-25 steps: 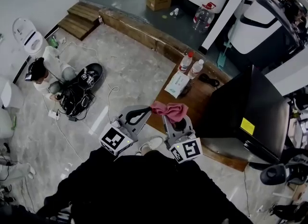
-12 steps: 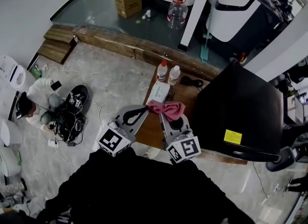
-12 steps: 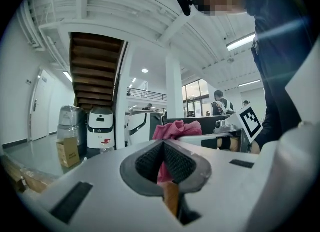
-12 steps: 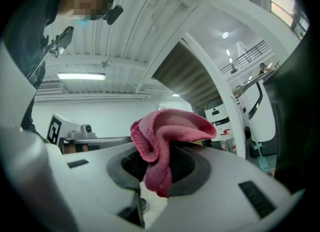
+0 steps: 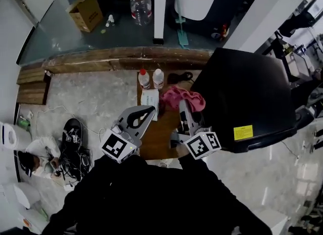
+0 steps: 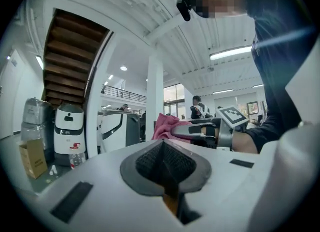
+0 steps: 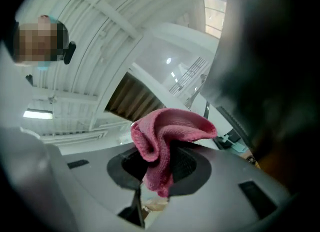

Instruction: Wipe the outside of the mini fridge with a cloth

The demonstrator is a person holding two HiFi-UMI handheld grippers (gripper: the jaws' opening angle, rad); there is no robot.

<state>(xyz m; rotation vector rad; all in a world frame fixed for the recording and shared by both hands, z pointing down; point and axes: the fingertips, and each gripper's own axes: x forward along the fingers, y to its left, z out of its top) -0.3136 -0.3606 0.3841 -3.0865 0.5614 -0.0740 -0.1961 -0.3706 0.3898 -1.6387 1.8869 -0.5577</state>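
The black mini fridge [image 5: 242,97] stands on a low wooden table [image 5: 159,135], at the right of the head view. A pink cloth [image 5: 180,98] bunches against the fridge's left side, and my right gripper [image 5: 183,108] is shut on it. In the right gripper view the pink cloth [image 7: 165,138] sticks up from between the closed jaws, with the dark fridge [image 7: 270,66] filling the right side. My left gripper [image 5: 144,112] hovers over the table's left edge, shut and holding nothing; in the left gripper view its jaws [image 6: 164,163] are pressed together.
Two water bottles [image 5: 150,78], a white packet [image 5: 149,98] and a black cable [image 5: 177,78] lie on the table's far end. A person sits on the floor at lower left [image 5: 35,160] among cables. A wooden step [image 5: 126,57], a cardboard box [image 5: 87,12] and large white machines lie beyond.
The head view has swung, so the fridge now sits more to the right and upright. My right gripper has carried the pink cloth rightwards up to the fridge's left side. The left gripper stays shut.
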